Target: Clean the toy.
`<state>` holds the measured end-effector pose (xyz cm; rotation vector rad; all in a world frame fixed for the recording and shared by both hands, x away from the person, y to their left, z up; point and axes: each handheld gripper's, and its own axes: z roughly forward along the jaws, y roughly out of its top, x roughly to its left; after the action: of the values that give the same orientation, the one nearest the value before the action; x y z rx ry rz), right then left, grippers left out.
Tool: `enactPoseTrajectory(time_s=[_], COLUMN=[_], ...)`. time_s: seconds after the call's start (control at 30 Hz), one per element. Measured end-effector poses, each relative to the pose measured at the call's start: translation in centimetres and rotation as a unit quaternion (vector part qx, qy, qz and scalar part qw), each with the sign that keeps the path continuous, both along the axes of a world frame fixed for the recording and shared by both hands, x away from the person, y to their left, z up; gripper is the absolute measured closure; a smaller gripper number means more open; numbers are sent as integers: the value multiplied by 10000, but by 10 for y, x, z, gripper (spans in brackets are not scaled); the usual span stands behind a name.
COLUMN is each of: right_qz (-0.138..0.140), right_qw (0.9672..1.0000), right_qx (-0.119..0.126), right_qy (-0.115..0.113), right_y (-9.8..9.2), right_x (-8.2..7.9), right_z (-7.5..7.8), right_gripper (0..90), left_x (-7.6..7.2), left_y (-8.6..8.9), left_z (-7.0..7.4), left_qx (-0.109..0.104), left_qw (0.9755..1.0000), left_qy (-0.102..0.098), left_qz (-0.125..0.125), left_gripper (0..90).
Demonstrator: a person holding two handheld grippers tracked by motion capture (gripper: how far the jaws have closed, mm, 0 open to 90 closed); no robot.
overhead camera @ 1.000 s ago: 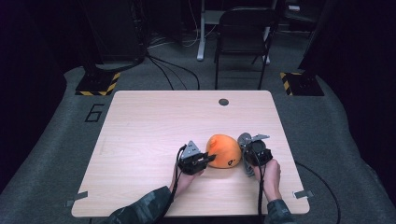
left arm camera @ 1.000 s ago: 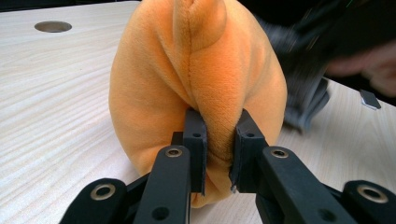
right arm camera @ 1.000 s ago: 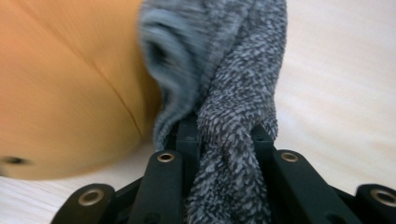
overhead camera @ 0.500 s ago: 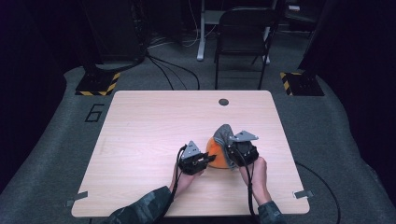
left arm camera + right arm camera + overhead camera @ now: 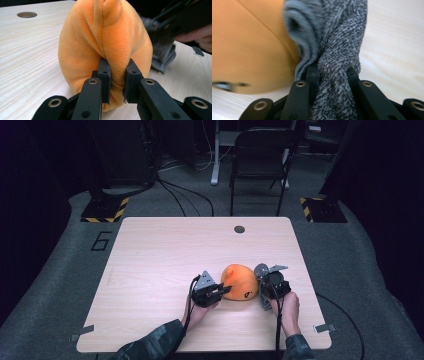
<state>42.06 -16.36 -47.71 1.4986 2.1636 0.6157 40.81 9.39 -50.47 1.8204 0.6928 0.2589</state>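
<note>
Since half a second ago the right gripper (image 5: 265, 281) has swung back from over the orange plush (image 5: 240, 281) to its right side, fingers clamped on grey fuzzy cloth (image 5: 337, 50). The left gripper (image 5: 117, 82) pinches a plush fold; the plush rests on the surface (image 5: 165, 250), its far side hidden.

— What am I working on here?

— I see a light wooden table (image 5: 160, 270) with rounded corners, standing on grey carpet (image 5: 60, 285).

— Anything in the top itself?

— A small round hole (image 5: 239, 229) near the far edge.

— And what lies on it?

— An orange plush toy (image 5: 240, 281) rests on the near right part, and a grey fuzzy cloth (image 5: 162, 56) lies just beside it, touching its right side.
</note>
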Motion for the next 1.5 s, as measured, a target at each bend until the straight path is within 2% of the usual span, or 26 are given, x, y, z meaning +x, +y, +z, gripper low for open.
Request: enactPoseTrajectory(time_s=[0.07,0.17,0.2,0.27,0.37,0.43,0.5,0.53,0.6,0.7,0.8,1.0,1.03,1.1,1.13,1.17,1.27,1.37,1.5], right_qz=[10,-35,-48,-13,187,363,577,603,612,635,617,625,640,638,637,634,617,601,554], right_qw=[9999,9999,9998,9991,9945,9922,9920,9938,9937,9939,9940,9939,9943,9940,9939,9939,9940,9943,9944], right_qx=[-65,-135,-133,44,273,296,225,160,-53,-22,-34,-61,-46,-41,-45,-46,-51,-11,16], right_qy=[123,34,-101,-425,-995,-1159,-1098,-924,-934,-904,-907,-905,-850,-891,-894,-896,-904,-885,-901], right_y=[-2,-1,-2,-1,7,19,31,38,45,44,43,43,41,40,41,41,41,40,39], right_x=[3,2,1,-6,-21,-28,-28,-26,-22,-20,-21,-20,-19,-19,-18,-18,-18,-18,-17], right_z=[-6,2,8,26,58,69,63,56,41,39,37,34,34,33,33,33,32,32,31], right_gripper=[728,728,728,728,728,729,732,738,747,751,753,756,756,756,756,756,756,756,756], left_x=[0,1,1,1,1,1,1,1,2,3,4,6,6,6,5,5,5,3,2], left_y=[0,1,1,1,1,1,1,0,0,1,2,9,11,15,17,19,23,26,27], left_z=[0,0,0,0,0,0,1,1,0,1,2,9,10,14,15,16,13,11,6], left_qx=[-17,-32,-32,-26,-6,1,9,43,45,96,184,304,299,312,363,418,478,510,567], left_qw=[10000,10000,10000,10000,10000,10000,10000,10000,10000,9999,9997,9992,9993,9993,9992,9990,9987,9982,9971], left_qy=[14,37,46,35,4,2,0,-4,18,-5,-53,-117,-154,-167,-153,-139,-47,91,173], left_qz=[2,-5,0,-15,1,1,-7,-14,0,-74,-133,-211,-191,-81,23,73,189,287,475], left_gripper=[787,786,786,785,784,782,777,772,755,729,643,404,383,323,299,229,166,154,151])
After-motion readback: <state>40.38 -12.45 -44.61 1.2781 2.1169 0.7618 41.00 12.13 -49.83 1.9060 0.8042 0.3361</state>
